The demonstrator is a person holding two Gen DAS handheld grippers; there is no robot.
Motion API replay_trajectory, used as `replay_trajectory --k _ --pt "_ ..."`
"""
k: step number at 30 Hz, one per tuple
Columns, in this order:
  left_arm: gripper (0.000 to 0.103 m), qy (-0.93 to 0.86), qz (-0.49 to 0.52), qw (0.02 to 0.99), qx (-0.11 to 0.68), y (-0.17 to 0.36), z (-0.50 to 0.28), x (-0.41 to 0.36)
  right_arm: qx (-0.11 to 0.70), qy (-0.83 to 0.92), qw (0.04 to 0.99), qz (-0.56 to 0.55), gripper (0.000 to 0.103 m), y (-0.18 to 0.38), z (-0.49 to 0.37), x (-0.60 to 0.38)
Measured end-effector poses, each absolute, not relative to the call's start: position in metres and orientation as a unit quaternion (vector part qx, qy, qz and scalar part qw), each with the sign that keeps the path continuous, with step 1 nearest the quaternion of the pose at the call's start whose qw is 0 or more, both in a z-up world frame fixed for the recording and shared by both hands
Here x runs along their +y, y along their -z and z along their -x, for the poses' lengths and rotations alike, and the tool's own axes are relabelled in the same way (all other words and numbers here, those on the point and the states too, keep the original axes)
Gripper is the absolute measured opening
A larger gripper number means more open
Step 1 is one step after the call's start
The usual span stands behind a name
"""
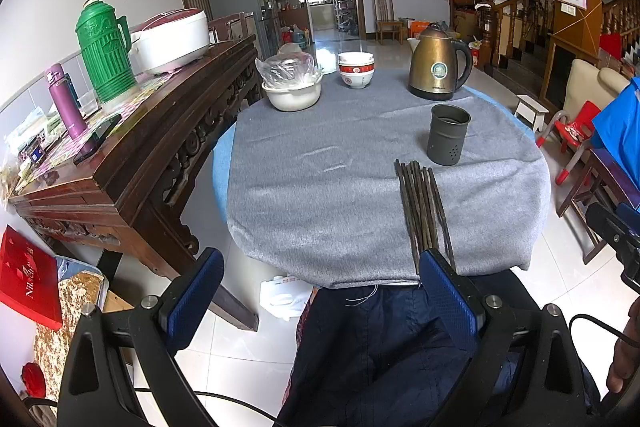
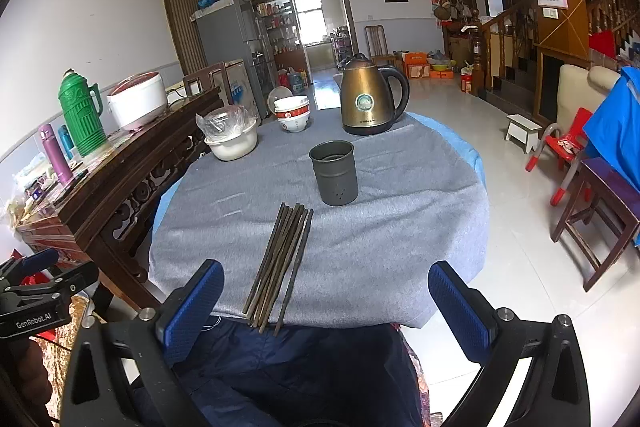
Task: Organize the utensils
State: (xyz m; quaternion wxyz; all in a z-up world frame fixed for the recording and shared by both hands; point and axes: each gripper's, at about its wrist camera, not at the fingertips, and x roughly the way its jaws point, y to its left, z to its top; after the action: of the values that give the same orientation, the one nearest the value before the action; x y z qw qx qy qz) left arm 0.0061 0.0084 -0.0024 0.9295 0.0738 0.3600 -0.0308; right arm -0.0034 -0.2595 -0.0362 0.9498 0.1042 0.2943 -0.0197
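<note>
Leftmost, a wooden sideboard (image 2: 120, 179) carries a green thermos (image 2: 78, 115) and a white rice cooker (image 2: 138, 103). Beside it the round table under its grey cloth (image 2: 240, 195) holds a plastic-covered white bowl (image 2: 232, 143), stacked red-and-white bowls (image 2: 293, 115) and, further right, a brass-coloured kettle (image 2: 368, 97). Nearer the front edge stands the dark metal holder (image 2: 334, 173) — upright, nothing visible inside. Just in front of it lies the bundle of dark chopsticks (image 2: 280, 263), their near ends overhanging the table edge. Both grippers hover short of the table: left gripper (image 1: 320, 291) and right gripper (image 2: 326, 301) each with blue-padded fingers spread wide, holding nothing.
</note>
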Motion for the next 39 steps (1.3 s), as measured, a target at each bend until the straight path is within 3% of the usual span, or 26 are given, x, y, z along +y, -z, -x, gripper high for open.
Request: replay_trajectory --k 13,20,23,25,27,31,36,39 --pt "0.098 0.027 -0.057 0.927 0.369 0.009 -0.035 0.01 0.296 0.009 0.951 -0.089 0.103 0.038 -0.019 -0.259" --pt "0.098 0.061 -0.022 0.891 0.449 0.054 -0.109 0.002 0.338 -0.026 0.932 -0.13 0.103 0.073 -0.088 -0.273" --pt "0.091 0.067 -0.009 0.874 0.481 0.08 -0.137 -0.005 0.367 -0.049 0.916 -0.154 0.091 0.097 -0.119 -0.277" --pt "0.083 0.078 -0.008 0.864 0.498 0.092 -0.15 -0.013 0.398 -0.059 0.902 -0.157 0.07 0.115 -0.146 -0.277" --pt "0.075 0.095 -0.013 0.855 0.509 0.104 -0.165 -0.024 0.419 -0.071 0.89 -0.164 0.055 0.129 -0.166 -0.275" --pt "0.061 0.125 -0.003 0.837 0.532 0.119 -0.197 -0.039 0.453 -0.088 0.867 -0.186 0.043 0.155 -0.212 -0.272" --pt "0.037 0.153 0.025 0.806 0.572 0.14 -0.235 -0.051 0.476 -0.099 0.846 -0.219 0.038 0.174 -0.253 -0.273" --pt "0.032 0.175 0.043 0.788 0.589 0.15 -0.249 -0.059 0.486 -0.102 0.835 -0.235 0.031 0.182 -0.27 -0.275"
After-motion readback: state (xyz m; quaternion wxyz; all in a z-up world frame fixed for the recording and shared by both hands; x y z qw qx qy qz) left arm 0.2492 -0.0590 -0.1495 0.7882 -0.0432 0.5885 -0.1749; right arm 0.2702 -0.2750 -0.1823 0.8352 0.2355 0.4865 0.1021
